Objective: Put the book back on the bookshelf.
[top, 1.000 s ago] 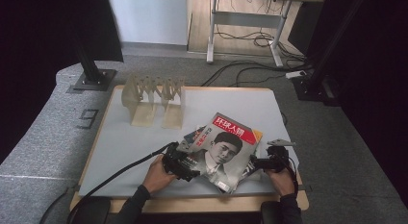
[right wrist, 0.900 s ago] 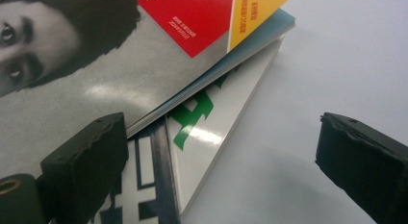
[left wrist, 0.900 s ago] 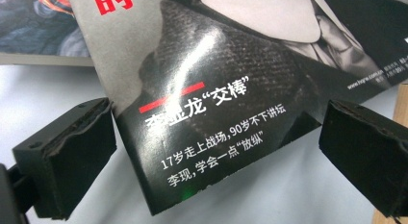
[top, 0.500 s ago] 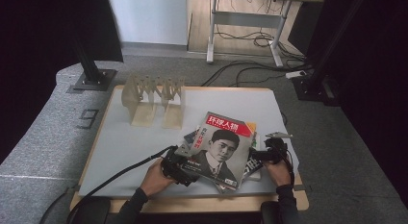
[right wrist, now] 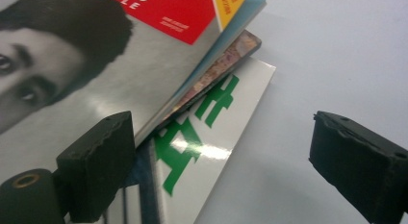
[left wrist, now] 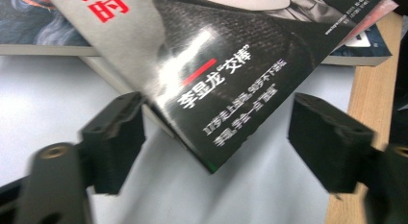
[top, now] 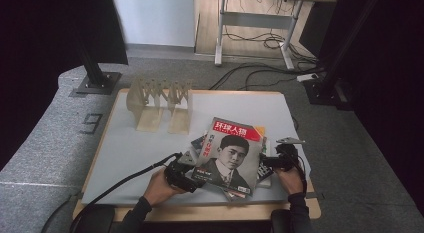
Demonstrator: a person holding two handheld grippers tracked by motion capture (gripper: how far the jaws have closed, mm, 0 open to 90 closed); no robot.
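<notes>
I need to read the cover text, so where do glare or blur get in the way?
Left gripper view: a white glare streak crosses the top magazine, and the jaws are motion-blurred. Right gripper view: glare spots lie on the white cover with green characters; print stays sharp. High view: even lighting, title legible.

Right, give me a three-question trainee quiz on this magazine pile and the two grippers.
1. True or false: the left gripper has its pads pressed on the top magazine.
2. Where does the wooden rack stand? A) at the far left of the table, beyond the pile B) under the magazines C) at the near right corner
3. In the right gripper view, what colour is the large print on the white cover low in the pile?

Key
1. False: a corner of the magazine lies between the jaws, which have just been closing, but the pads stand clear of it.
2. A
3. Green; the right gripper is open beside it.
</notes>
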